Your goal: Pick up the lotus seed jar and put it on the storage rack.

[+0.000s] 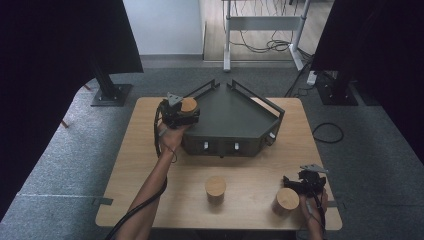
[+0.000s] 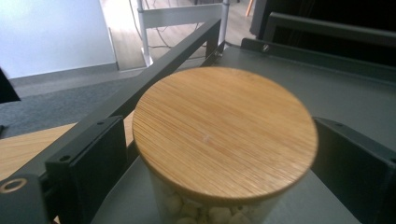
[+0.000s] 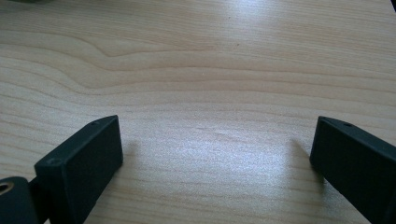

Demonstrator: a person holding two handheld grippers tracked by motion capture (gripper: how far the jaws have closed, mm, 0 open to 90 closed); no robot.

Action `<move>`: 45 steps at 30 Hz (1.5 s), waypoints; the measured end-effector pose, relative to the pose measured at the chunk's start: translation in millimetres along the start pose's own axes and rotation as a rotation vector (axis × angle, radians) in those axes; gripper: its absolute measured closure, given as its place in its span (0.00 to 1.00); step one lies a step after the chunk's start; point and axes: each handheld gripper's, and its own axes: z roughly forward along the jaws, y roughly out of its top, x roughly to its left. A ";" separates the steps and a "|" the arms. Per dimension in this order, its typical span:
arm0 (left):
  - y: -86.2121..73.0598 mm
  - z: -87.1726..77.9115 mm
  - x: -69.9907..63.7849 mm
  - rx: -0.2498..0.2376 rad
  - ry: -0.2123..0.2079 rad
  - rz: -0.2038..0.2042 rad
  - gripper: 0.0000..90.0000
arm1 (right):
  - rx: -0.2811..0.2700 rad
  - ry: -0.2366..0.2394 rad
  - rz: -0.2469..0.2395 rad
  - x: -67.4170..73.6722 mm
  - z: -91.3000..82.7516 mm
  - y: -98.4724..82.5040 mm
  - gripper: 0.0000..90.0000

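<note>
**High view: lidded jar at the tray's left corner, jaws spread around it**

High view shows the jar point(image 1: 189, 105) with a round bamboo lid standing at the left corner of the dark grey tray point(image 1: 235, 117), right at the left gripper point(image 1: 181, 114). In the left gripper view the jar point(image 2: 224, 140) sits between the two black jaws; its glass body holds small pale pieces, and the tray floor point(image 2: 350, 98) lies grey and flat behind it, edged by a black rail point(image 2: 177, 51). The jaws stand apart on either side of the lid, with a slim gap visible at each side, so the pads are not pressing on it.

Two more jars with the same wooden lids stand on the table in front of the tray: the middle jar point(image 1: 215, 190) near the centre, and the right jar point(image 1: 286, 201) just beside the right gripper point(image 1: 300, 186). In the right gripper view the jaws are spread wide with nothing between them, over bare pale wood grain point(image 3: 210, 93).

The table point(image 1: 150, 165) is a light wooden top with rounded corners. It stands on grey carpet point(image 1: 370, 165). Black curtains point(image 1: 45, 75) hang at both sides, a white table frame point(image 1: 260, 25) with trailing cables stands at the back, and a loose cable loop point(image 1: 327, 132) lies on the carpet at the right.
</note>
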 end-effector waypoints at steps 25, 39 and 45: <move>-14.0 -49.6 8.7 -0.051 -0.042 0.016 0.08 | 0.000 0.000 0.000 0.0 0.0 0.0 0.02; -25.4 -74.5 9.8 -0.069 -0.069 0.035 0.09 | -0.001 0.000 0.000 -0.1 0.0 -0.1 0.02; -36.8 -82.8 12.4 -0.078 -0.082 0.017 0.09 | 0.000 0.000 0.000 0.0 0.0 -0.1 0.02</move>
